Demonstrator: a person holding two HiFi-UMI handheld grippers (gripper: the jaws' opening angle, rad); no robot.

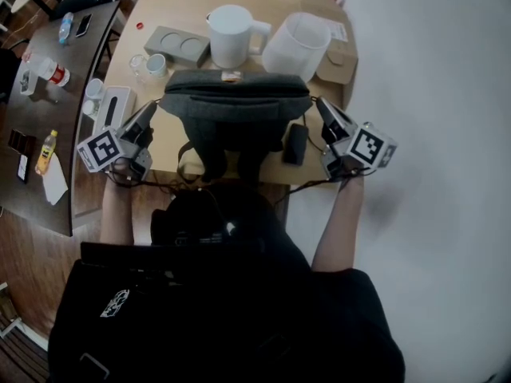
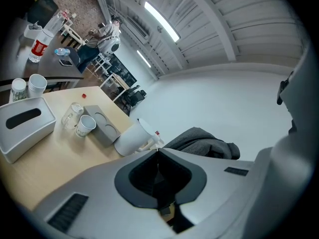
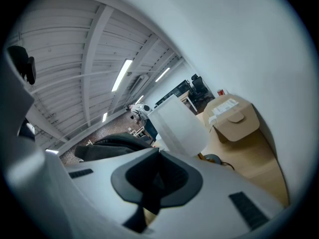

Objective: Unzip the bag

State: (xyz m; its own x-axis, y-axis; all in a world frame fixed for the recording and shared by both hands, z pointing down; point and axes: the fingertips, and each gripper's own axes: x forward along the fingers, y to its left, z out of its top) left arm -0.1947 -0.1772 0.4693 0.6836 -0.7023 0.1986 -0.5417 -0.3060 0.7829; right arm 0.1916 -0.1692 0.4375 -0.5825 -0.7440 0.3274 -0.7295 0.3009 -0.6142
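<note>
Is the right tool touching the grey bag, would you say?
Cannot tell. In the head view the right tool lies right beside the grey bag, no plain gap or contact; the right gripper view shows only shut jaws.

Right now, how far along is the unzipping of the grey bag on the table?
Done: nothing that shows. The grey bag lies on the table with its top looking closed. In hand: nothing. The left tongs and right tongs are shut and empty, one beside each end of the bag. Left: finding the zipper pull, which I cannot make out, gripping it and drawing it along.
</note>
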